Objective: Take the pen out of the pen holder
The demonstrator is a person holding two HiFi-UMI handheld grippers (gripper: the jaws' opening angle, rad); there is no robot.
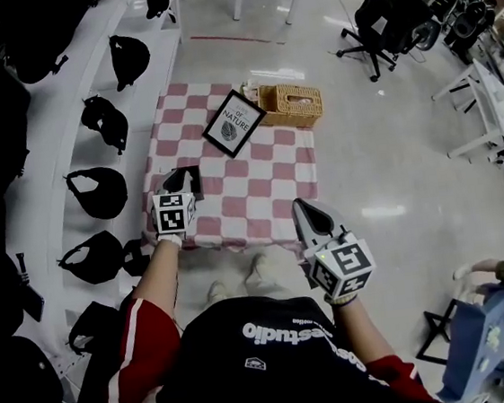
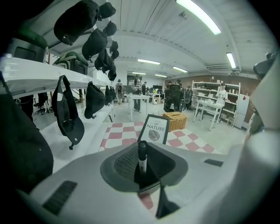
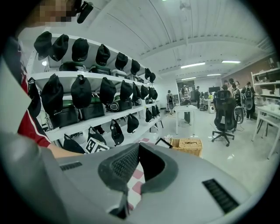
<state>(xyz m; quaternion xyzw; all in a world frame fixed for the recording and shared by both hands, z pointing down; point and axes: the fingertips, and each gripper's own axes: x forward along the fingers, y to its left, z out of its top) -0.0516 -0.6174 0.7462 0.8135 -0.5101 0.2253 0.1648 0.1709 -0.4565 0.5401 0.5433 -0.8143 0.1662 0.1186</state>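
My left tongs (image 2: 145, 162) pinch the pen (image 2: 142, 153) upright; any slackening and it tilts or drops onto the cloth (image 2: 127, 129); my right tongs (image 3: 138, 151) are pressed together, empty.

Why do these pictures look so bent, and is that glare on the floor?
Head view: yes, bright glare patches on the shiny floor. Left gripper view: the wide lens bows the shelf, corners go black, the pen is sharp. Right gripper view: same bowing.

We hold 2 grippers out ahead, both tilted downward. Our left gripper (image 1: 181, 179) clamps a pen (image 2: 142, 154) upright between its jaws. Our right gripper (image 1: 301, 207) has its jaws together, empty.
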